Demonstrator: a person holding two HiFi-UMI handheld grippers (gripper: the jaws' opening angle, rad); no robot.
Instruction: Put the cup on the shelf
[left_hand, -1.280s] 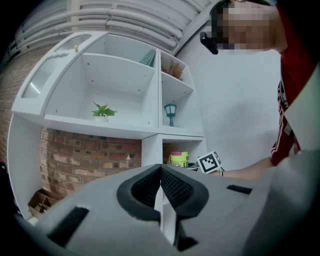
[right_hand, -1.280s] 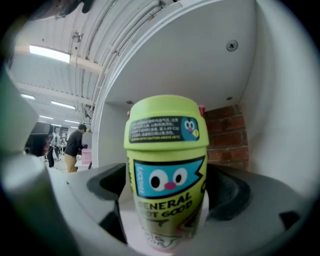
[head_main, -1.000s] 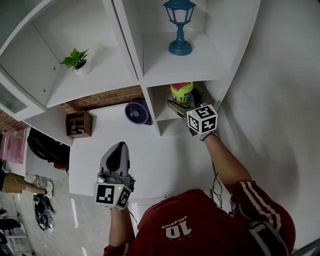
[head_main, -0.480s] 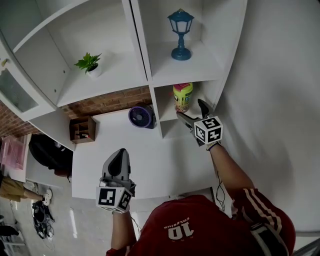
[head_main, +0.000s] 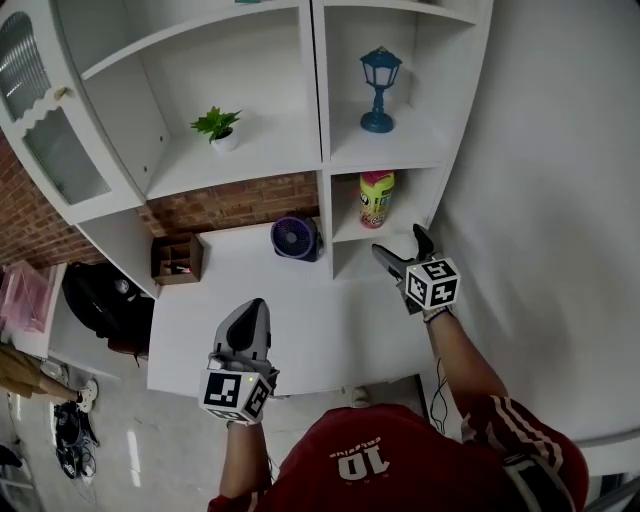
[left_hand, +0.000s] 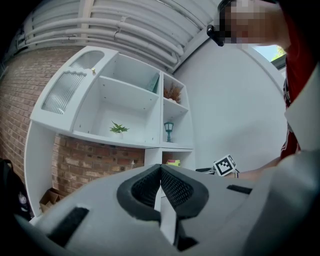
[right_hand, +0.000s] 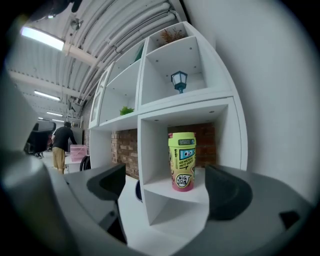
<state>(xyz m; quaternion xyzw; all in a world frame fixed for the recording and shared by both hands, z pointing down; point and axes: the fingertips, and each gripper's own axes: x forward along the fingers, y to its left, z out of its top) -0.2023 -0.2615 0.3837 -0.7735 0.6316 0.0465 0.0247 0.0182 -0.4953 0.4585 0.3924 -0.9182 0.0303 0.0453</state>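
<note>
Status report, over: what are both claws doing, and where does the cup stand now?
Left claw shut, empty. Right claw open, empty, short of the cup. Cup upright on the low shelf. Nothing in the way.

From above the person (head_main: 370, 460), the head camera looks steeply down on the white shelf unit (head_main: 260, 165). The camera on the right gripper (head_main: 398, 242) faces the cup (right_hand: 182, 161) from close by, and the one on the left gripper (head_main: 250, 308) faces it from farther back. All 3 views share the blue lantern (head_main: 379, 90).
</note>
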